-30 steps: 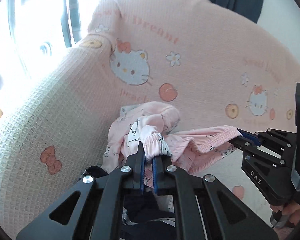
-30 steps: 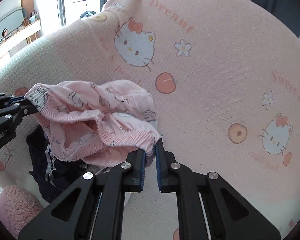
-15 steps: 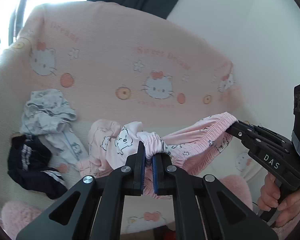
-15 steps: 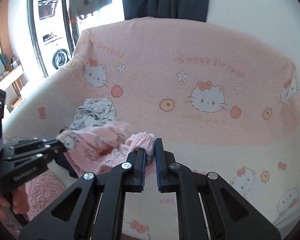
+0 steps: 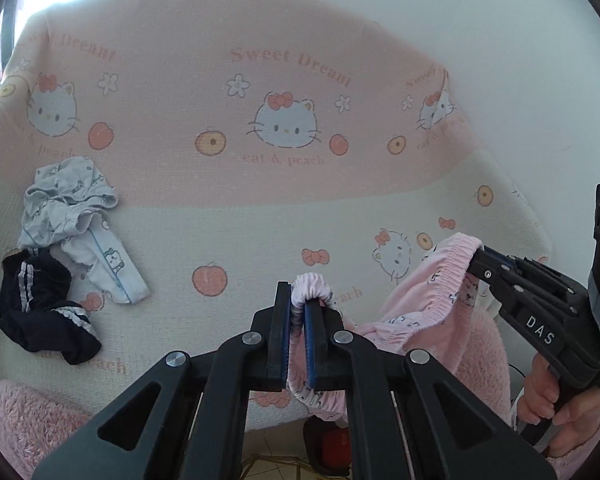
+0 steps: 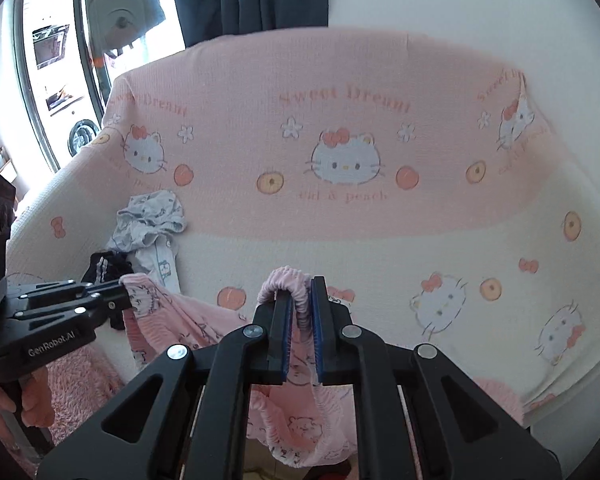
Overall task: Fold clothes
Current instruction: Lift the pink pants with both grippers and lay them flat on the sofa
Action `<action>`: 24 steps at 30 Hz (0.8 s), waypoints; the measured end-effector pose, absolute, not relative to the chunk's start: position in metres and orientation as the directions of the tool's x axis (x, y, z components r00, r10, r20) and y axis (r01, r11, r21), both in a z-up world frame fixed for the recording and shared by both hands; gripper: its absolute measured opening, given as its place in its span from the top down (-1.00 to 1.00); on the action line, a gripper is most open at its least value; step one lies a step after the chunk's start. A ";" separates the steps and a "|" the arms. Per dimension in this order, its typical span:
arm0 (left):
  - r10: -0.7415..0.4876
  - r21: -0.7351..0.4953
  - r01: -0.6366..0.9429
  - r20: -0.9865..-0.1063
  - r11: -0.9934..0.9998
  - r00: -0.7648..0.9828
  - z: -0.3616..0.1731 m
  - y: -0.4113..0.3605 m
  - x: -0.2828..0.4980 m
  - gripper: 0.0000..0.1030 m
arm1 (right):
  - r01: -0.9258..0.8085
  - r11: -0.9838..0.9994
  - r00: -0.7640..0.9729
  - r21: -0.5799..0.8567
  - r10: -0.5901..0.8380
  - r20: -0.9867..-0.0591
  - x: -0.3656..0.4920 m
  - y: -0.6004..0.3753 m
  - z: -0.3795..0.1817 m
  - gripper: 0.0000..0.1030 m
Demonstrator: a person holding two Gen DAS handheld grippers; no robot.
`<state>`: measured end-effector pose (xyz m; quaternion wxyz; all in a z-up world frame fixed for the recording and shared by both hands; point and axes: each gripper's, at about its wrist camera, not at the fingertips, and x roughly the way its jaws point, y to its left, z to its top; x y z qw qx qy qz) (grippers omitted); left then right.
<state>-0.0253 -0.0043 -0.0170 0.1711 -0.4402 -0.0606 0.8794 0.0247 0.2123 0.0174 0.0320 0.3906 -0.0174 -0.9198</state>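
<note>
I pinch the waistband (image 5: 312, 286) in my left claw (image 5: 296, 332) and my right claw (image 6: 300, 334), so the pink shorts (image 6: 188, 328) hang stretched between them.

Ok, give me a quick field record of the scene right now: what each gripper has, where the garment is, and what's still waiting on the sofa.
left gripper: jaws shut on the waistband of the pink shorts
right gripper: jaws shut on the same waistband
garment position: held up between the two grippers, hanging in front of the sofa cover
still waiting: grey printed garment and navy striped garment, crumpled at the seat's left
fold status: not yet begun
</note>
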 end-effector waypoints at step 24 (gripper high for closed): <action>0.327 -0.135 -0.300 -0.474 -0.944 -0.817 0.162 -0.057 -0.072 0.87 | 0.112 -0.994 -0.861 0.018 -0.106 -0.498 -0.021 0.232 0.153 0.84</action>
